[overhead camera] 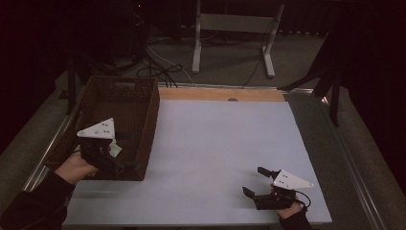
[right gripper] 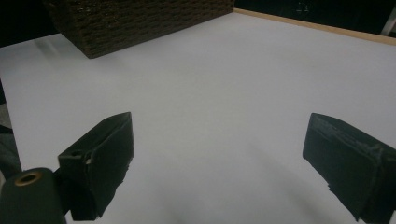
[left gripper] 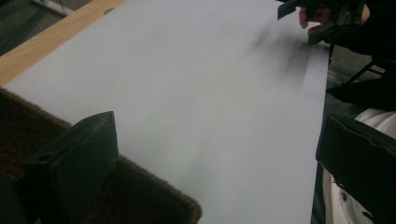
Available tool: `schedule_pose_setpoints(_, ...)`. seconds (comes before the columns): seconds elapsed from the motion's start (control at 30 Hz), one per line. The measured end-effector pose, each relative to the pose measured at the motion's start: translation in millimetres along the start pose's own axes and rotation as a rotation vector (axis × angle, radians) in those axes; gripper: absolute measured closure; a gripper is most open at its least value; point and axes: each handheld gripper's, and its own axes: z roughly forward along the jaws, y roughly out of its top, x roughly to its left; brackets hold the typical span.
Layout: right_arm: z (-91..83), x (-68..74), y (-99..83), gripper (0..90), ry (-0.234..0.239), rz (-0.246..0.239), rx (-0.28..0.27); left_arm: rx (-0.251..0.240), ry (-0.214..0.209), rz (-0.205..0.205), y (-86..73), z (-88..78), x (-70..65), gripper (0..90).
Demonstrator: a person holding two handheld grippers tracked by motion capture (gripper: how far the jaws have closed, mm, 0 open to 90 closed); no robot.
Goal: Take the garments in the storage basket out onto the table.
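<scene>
A dark brown woven basket [overhead camera: 143, 110] stands on the left side of the white table top [overhead camera: 215, 143]. My left gripper [overhead camera: 122, 165] hovers over the basket's near right corner. In the left gripper view this gripper [left gripper: 219, 163] is open, its jaws wide apart with nothing between them, above the basket rim [left gripper: 154, 196]. My right gripper [overhead camera: 253, 181] rests low near the table's front right, pointing left. It is open [right gripper: 219, 158] and empty, and the basket [right gripper: 140, 23] lies far ahead of it. A small pale item [overhead camera: 115, 147] lies inside the basket by my left gripper; I cannot tell what it is.
A wooden strip [overhead camera: 220, 93] runs along the table's far edge. Beyond it are a white frame leg [overhead camera: 196, 43] and cables [overhead camera: 163, 69] on the floor. The other hand and its gripper [left gripper: 322, 18] appear far off in the left gripper view.
</scene>
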Motion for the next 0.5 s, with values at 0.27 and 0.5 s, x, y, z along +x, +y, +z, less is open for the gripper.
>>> schedule_pose_setpoints(0.27, 0.2, -0.5, -0.3, 9.3, 0.004, 0.001, -0.001, 0.025, 0.067, -0.041, -9.8, -4.0, 24.9, 0.0)
schedule_pose_setpoints(0.5, 1.0, -1.2, -1.2, 9.3, 0.004, 0.006, 0.002, 0.042, 0.178, -0.044, -16.3, -7.2, 43.0, 0.0)
